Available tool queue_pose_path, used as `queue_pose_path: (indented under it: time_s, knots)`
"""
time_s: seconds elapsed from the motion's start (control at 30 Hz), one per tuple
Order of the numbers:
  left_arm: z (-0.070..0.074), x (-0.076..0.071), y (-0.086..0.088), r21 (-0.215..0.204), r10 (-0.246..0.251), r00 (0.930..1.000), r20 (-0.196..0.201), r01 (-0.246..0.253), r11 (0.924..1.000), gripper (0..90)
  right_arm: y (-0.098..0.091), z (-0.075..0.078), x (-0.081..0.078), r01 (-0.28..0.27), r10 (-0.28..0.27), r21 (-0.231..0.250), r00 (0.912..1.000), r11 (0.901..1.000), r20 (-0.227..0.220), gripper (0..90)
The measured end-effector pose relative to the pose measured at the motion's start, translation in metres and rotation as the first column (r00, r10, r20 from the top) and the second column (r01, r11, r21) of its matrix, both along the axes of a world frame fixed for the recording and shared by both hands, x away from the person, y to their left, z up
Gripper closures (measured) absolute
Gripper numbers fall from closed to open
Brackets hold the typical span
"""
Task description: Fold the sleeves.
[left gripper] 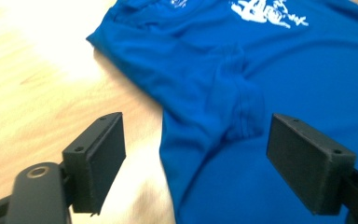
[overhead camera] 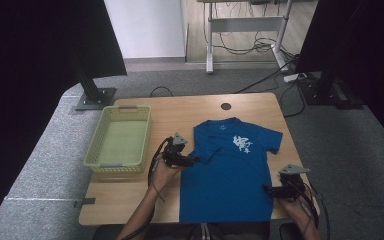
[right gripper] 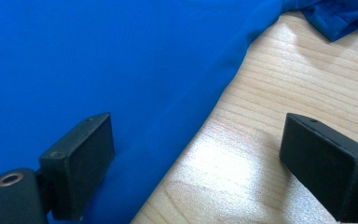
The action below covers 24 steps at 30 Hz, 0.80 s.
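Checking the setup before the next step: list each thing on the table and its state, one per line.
blue T-shirt: spread flat, print up, its sleeve by the left gripper folded inward, hem over the near table edge.
green basket: upright, empty.
left gripper: open, jaws astride the shirt's side edge, not gripping it.
right gripper: open, jaws astride the shirt's other edge, not gripping it.

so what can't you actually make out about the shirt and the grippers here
- Blue t-shirt, high view: its hem runs past the table's near edge, so its end is hidden.
- White print, left gripper view: cut off by the top edge, blurred, unreadable.
- Right gripper, high view: too small to tell whether its jaws touch the cloth.
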<state>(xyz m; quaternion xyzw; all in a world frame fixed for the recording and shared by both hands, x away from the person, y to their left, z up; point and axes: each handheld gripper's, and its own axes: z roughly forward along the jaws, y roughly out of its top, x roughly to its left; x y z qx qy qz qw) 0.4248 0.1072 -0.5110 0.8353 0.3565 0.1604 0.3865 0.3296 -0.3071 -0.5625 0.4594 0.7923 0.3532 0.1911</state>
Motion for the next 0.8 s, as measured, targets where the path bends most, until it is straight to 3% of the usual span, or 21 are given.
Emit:
queue_pose_path:
  time_s: [0.2, 0.47, 0.57, 0.8]
  knots:
    - [-0.016, -0.018, 0.013, -0.006, 0.028, 0.9994, -0.018, -0.028, 0.9996, 15.0, 0.001, 0.000, 0.001, 0.001, -0.001, -0.003, 1.0000, 1.0000, -0.002, 7.5]
    - [-0.042, -0.037, 0.023, 0.023, 0.055, 0.9974, -0.047, -0.054, 0.9983, 12.6, 0.002, -0.001, 0.002, 0.006, -0.006, -0.007, 0.9999, 1.0000, -0.008, 3.3]
    - [-0.044, -0.042, 0.023, 0.046, 0.057, 0.9982, -0.019, -0.056, 0.9974, 11.9, 0.003, -0.001, 0.002, 0.003, -0.003, -0.012, 0.9999, 0.9999, -0.015, 1.3]
    - [-0.045, -0.044, 0.023, 0.049, 0.066, 0.9977, -0.020, -0.064, 0.9967, 10.0, 0.003, -0.001, 0.002, 0.011, -0.011, -0.010, 0.9998, 0.9999, -0.017, 1.1]
